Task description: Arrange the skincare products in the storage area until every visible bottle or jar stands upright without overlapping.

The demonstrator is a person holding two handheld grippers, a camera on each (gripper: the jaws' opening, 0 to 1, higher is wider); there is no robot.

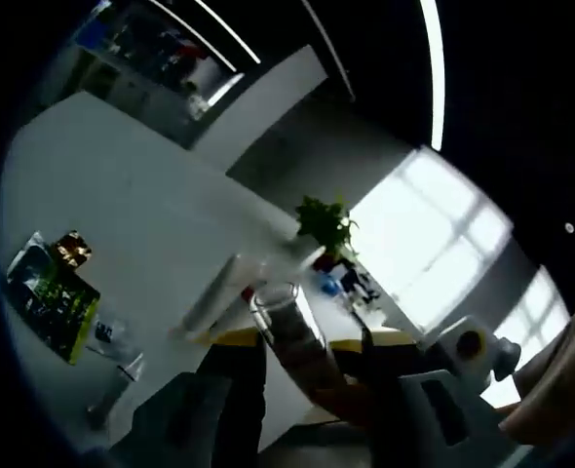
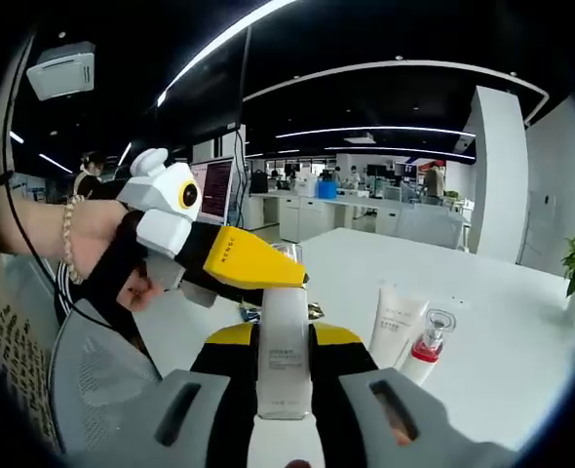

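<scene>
In the left gripper view my left gripper holds a clear glass bottle with a reddish lower part between its dark, yellow-tipped jaws. A white tube lies on the white table beyond. In the right gripper view my right gripper is shut on a tall white bottle that stands up between its jaws. The left gripper, held by a hand, crosses just above that bottle. To the right, a white tube stands next to a small clear bottle with red liquid.
A green packet, a small brown item and a small clear bottle lie on the table's left part. A potted plant stands at the far edge. Office desks and screens fill the background.
</scene>
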